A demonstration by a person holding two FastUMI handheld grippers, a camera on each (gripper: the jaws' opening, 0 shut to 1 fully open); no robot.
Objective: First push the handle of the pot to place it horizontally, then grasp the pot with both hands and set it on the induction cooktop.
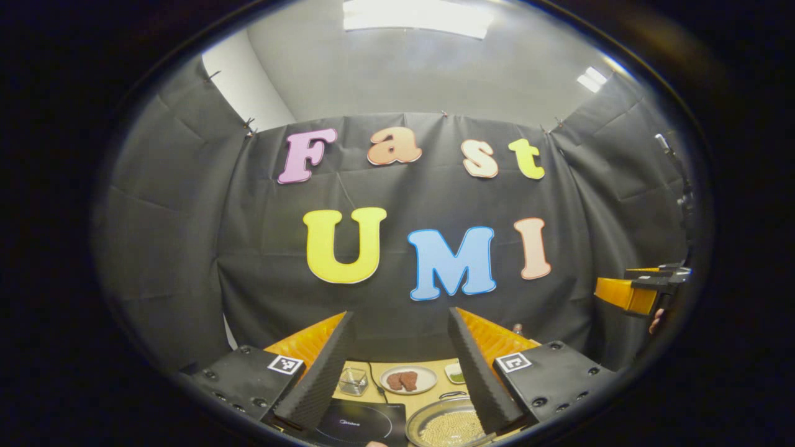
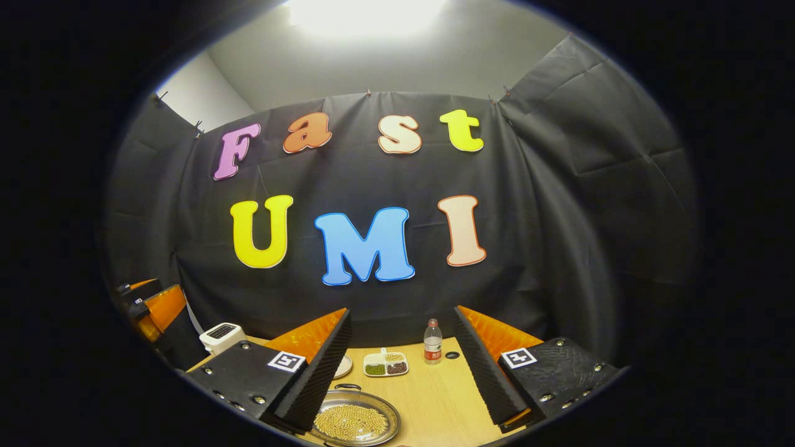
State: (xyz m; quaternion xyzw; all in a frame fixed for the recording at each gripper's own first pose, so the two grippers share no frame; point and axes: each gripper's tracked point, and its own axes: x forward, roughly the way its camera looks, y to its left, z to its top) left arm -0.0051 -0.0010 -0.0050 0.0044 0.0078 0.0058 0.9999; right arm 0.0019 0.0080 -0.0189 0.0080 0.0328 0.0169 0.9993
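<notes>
The pot point(image 1: 444, 427) is a shallow metal pan full of pale beans, low on the wooden table point(image 1: 428, 397), partly behind my left gripper's right finger. The black induction cooktop point(image 1: 360, 425) lies just left of it. My left gripper point(image 1: 400, 313) is held well above them, open, nothing between its fingers. In the right gripper view the pot point(image 2: 355, 420) sits at the lower left with a small dark loop handle point(image 2: 349, 386) on its far rim. My right gripper point(image 2: 402, 310) is also raised and open, holding nothing. Each view also catches the other gripper, the right gripper point(image 1: 640, 292) and the left gripper point(image 2: 149, 310).
Behind the cooktop stand a glass bowl point(image 1: 353, 380), a plate of brown meat slices point(image 1: 408, 379) and a small green dish point(image 1: 455, 372). Farther right are a divided dish point(image 2: 385, 364), a water bottle point(image 2: 432, 341) and a white appliance point(image 2: 222, 337). Bare wooden table point(image 2: 441, 397) lies right of the pot.
</notes>
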